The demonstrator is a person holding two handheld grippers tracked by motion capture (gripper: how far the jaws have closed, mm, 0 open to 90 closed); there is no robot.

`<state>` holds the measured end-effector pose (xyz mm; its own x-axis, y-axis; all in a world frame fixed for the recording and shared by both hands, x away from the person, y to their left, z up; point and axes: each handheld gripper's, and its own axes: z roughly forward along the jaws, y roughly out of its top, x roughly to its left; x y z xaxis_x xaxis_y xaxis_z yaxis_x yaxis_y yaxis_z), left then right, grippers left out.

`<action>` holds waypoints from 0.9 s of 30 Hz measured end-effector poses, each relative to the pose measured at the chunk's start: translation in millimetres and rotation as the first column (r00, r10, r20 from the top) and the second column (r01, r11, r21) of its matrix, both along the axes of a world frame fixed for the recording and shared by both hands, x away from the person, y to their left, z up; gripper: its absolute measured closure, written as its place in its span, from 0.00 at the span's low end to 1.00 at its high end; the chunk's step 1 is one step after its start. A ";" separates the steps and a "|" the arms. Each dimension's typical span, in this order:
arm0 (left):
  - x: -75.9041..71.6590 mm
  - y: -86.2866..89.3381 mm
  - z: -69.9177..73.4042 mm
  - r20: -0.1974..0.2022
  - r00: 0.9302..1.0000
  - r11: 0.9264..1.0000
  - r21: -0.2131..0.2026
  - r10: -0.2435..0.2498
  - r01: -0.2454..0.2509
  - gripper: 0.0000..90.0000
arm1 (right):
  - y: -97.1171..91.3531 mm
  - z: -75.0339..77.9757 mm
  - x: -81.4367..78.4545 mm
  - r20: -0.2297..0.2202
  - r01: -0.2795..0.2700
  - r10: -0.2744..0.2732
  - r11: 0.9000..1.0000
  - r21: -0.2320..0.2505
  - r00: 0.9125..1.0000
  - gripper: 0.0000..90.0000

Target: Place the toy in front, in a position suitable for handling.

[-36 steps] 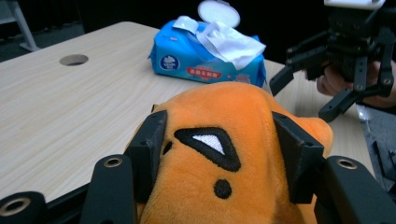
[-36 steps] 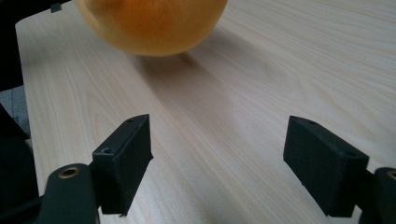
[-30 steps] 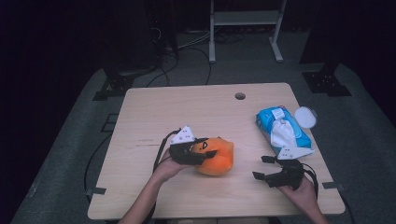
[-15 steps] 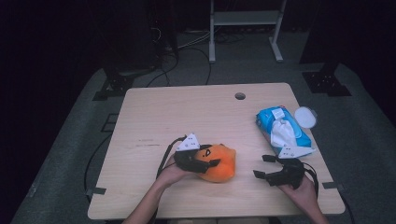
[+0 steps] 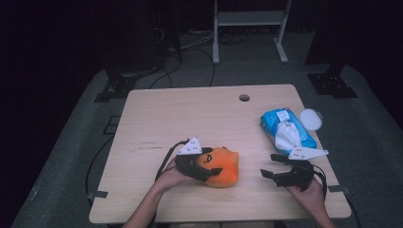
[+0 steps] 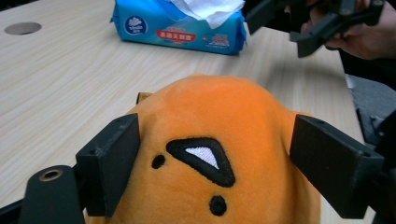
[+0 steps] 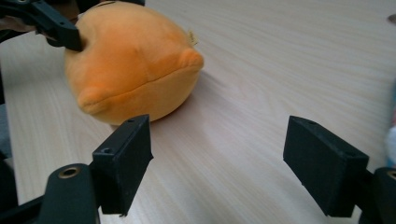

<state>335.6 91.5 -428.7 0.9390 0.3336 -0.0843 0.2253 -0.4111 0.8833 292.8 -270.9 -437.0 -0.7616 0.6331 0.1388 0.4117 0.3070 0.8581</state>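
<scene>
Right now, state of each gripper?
Left gripper: jaws just opened, straddling the orange plush toy, no longer squeezing it.
Right gripper: open, holding nothing, above the table.

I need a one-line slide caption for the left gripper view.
Left tongs straddle an orange plush toy on the wooden table, jaws just opened; wet-wipes pack behind.

The plush toy [image 5: 222, 167] at lower centre of the high view is bright orange – its face carries a black embroidered triangle with a white centre and small black dots. The wipes pack [image 5: 286, 131] at right is sky blue, with a white tissue and a red-and-white label strip. Beside it lies a white round lid [image 5: 311, 118]. The table [image 5: 190, 118] is pale wood grain – the floor [image 5: 71, 156] grey. Both grippers, left gripper [image 5: 211, 172] and right gripper [image 5: 268, 167], are black with light grey plates.
</scene>
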 end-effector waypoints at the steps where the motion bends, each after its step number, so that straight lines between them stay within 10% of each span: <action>1: -0.1 0.8 1.0 -0.007 1.000 1.000 -0.001 -0.011 0.011 0.17 | -1.1 1.2 -0.9 0.009 0.010 -0.010 1.000 0.000 1.000 0.25; 12: -2.0 4.2 4.7 -0.016 0.999 0.999 0.003 -0.045 0.045 0.16 | -34.0 26.6 15.0 0.133 0.157 -0.159 0.987 0.027 0.978 0.25; 27: -1.1 5.0 2.0 -0.017 0.999 0.999 0.003 -0.049 0.049 0.16 | -52.2 33.6 56.1 0.138 0.235 -0.233 0.972 0.001 0.963 0.25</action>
<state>334.4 96.5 -426.7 0.9525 0.2879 -0.0987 0.2195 -0.4252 0.8781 349.0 -323.1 -403.4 -0.6027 0.7973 0.0328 0.3534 0.2298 0.9068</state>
